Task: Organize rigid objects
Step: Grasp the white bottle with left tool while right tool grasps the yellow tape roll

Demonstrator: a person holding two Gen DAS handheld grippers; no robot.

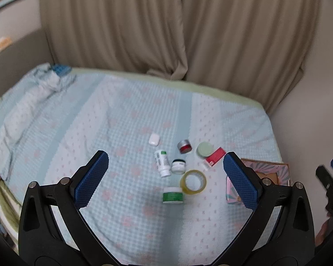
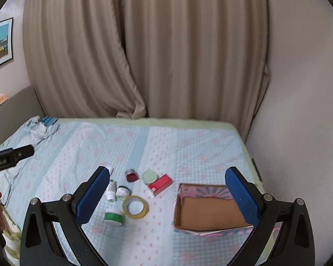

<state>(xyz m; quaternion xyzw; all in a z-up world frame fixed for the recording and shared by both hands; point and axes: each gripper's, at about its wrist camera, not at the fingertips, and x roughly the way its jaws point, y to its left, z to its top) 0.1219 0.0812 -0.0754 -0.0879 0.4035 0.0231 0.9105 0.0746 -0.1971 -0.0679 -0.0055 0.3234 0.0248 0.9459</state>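
Note:
Small items lie clustered on the bed: a yellow tape roll (image 1: 193, 181) (image 2: 135, 206), a green-labelled jar (image 1: 173, 195) (image 2: 113, 216), a white bottle (image 1: 162, 163) (image 2: 111, 190), a black-lidded jar (image 1: 178, 166) (image 2: 122, 191), a red jar (image 1: 184, 146) (image 2: 131, 175), a pale green lid (image 1: 204, 149) (image 2: 149, 177), a red box (image 1: 215, 156) (image 2: 161, 184) and a white case (image 1: 153, 139). An open, empty cardboard box (image 2: 208, 210) (image 1: 268, 173) stands to their right. My left gripper (image 1: 165, 177) and right gripper (image 2: 167, 195) are open and empty, above the bed.
The bedspread (image 2: 166, 146) is light blue with pink marks. A crumpled blanket (image 1: 33, 102) lies at the far left. Beige curtains (image 2: 144, 44) hang behind the bed and a wall (image 2: 299, 110) borders its right edge.

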